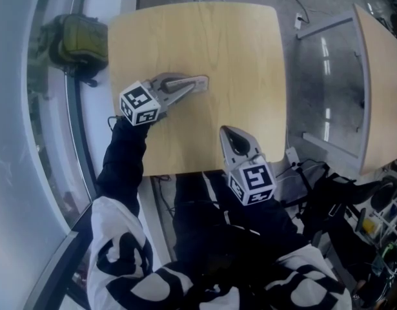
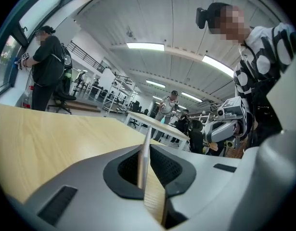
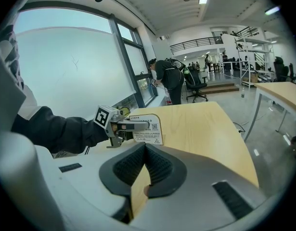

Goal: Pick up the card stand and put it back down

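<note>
Left tool (image 1: 203,81) pinching thin, seemingly plastic card stand (image 3: 148,136), right tool (image 1: 226,130) closed, woodgrain table (image 1: 237,57)

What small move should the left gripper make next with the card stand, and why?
Probably a short, straight lift: the left gripper is shut on the upright card stand, which seems to rest on the table, and the right gripper is apart from it.

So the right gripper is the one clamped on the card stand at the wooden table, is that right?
Not quite. It is the left gripper that is clamped on the card stand at the wooden table; the right gripper view shows it gripping the card. The right gripper is shut with nothing in it.
</note>
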`<state>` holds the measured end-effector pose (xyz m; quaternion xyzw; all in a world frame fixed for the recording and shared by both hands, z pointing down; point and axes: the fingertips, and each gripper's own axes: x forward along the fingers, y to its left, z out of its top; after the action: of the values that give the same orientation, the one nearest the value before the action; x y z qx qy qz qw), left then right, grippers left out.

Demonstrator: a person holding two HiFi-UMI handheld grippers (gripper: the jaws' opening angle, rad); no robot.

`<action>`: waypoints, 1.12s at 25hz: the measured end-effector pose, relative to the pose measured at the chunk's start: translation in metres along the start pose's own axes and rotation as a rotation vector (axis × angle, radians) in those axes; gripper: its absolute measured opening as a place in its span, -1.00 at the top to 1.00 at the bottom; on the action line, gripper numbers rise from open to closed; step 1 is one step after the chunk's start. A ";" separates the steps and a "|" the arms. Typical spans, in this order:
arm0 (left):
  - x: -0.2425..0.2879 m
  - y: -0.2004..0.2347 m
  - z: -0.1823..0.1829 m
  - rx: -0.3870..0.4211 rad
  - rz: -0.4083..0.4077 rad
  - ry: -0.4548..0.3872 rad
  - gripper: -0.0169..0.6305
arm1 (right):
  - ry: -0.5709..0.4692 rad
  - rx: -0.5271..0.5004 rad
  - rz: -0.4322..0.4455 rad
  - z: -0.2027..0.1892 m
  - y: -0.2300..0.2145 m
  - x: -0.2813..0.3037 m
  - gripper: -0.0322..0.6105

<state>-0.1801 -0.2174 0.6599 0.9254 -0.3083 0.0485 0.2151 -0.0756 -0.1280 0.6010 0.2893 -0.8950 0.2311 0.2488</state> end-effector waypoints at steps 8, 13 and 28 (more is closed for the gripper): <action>-0.004 -0.007 0.006 -0.010 -0.020 -0.012 0.89 | -0.039 -0.011 -0.003 0.012 0.002 0.001 0.84; -0.010 -0.026 0.022 -0.032 -0.064 -0.030 0.89 | -0.063 -0.008 0.005 0.026 0.008 0.000 0.84; -0.031 -0.094 0.128 0.016 0.143 -0.165 0.89 | -0.231 0.001 0.014 0.084 0.019 -0.057 0.84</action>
<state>-0.1546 -0.1876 0.5025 0.9035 -0.3899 -0.0102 0.1778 -0.0735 -0.1386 0.4980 0.3079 -0.9196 0.1982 0.1422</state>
